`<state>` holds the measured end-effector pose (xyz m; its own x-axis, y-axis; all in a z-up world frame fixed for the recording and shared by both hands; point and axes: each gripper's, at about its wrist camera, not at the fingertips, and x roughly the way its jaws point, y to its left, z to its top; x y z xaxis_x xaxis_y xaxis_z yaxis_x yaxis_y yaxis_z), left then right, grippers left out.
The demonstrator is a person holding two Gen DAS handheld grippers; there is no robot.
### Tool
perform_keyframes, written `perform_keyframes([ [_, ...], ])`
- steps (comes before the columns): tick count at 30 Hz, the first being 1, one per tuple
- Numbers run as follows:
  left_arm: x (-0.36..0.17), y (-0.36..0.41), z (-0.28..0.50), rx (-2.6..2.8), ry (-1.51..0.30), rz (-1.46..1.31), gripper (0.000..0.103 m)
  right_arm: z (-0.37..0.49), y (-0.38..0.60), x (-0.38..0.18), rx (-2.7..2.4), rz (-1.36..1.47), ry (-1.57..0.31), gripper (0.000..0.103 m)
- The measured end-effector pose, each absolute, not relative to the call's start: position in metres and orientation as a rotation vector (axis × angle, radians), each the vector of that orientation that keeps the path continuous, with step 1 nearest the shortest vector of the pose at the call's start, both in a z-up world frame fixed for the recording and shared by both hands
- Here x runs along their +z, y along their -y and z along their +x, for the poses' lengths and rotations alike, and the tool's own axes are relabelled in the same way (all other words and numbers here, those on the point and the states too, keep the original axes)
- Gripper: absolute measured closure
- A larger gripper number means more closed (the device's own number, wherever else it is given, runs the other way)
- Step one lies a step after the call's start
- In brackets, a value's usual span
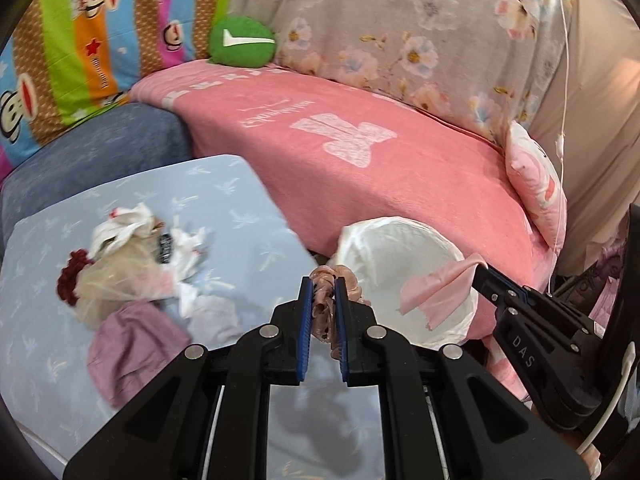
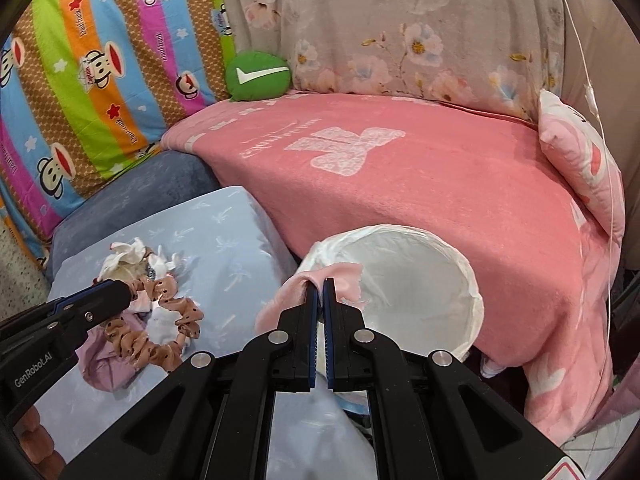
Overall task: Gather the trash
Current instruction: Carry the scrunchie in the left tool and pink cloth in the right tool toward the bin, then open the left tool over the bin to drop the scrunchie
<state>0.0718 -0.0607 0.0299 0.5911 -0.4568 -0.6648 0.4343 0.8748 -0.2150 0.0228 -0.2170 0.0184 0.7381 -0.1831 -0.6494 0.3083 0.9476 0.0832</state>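
My left gripper (image 1: 324, 280) is shut on a brown dotted scrunchie (image 1: 322, 308), which hangs as a loop (image 2: 160, 332) in the right wrist view, just left of the bin. The right gripper (image 2: 319, 284) is shut on a pink scrap of cloth (image 2: 288, 300); in the left wrist view that scrap (image 1: 436, 288) dangles over the bin's mouth. The bin (image 1: 404, 256) is round and lined with a white bag, its rim (image 2: 468, 280) against the pink sofa seat. A pile of crumpled white tissues and other litter (image 1: 132, 252) lies on the pale blue table (image 1: 240, 200).
A purple cloth (image 1: 132, 344) and a dark red puff (image 1: 72, 276) lie by the pile. Behind the bin is a sofa with a pink blanket (image 1: 360, 168), a green round cushion (image 1: 242, 42) and a pink pillow (image 1: 536, 172). A thin white cord (image 2: 592, 120) hangs at right.
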Motion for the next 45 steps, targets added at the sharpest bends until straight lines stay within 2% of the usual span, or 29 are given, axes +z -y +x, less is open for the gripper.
perform_keyframes([
  [10,0.014,0.124,0.090,-0.625,-0.806,0.012,0.091,0.028,0.272,-0.004,-0.356,0.230,-0.726,0.101],
  [17,0.000,0.148,0.104,-0.662,-0.841,0.041,0.086,0.036,0.285,-0.019,-0.377,0.240,-0.750,0.099],
  [19,-0.004,0.149,0.107,-0.657,-0.852,0.041,0.071,0.038,0.288,-0.021,-0.386,0.243,-0.747,0.097],
  [22,-0.007,0.147,0.111,-0.638,-0.857,0.032,0.056,0.040,0.288,-0.022,-0.399,0.241,-0.750,0.086],
  [26,-0.007,0.143,0.114,-0.628,-0.853,0.026,0.054,0.042,0.283,-0.023,-0.404,0.228,-0.752,0.074],
  [28,-0.006,0.138,0.115,-0.618,-0.847,0.026,0.054,0.042,0.280,-0.022,-0.401,0.222,-0.750,0.072],
  [41,0.000,0.099,0.107,-0.552,-0.825,-0.014,0.054,0.038,0.241,-0.009,-0.351,0.174,-0.744,0.067],
  [45,0.002,0.080,0.102,-0.520,-0.820,-0.036,0.047,0.035,0.224,-0.006,-0.329,0.159,-0.744,0.067],
])
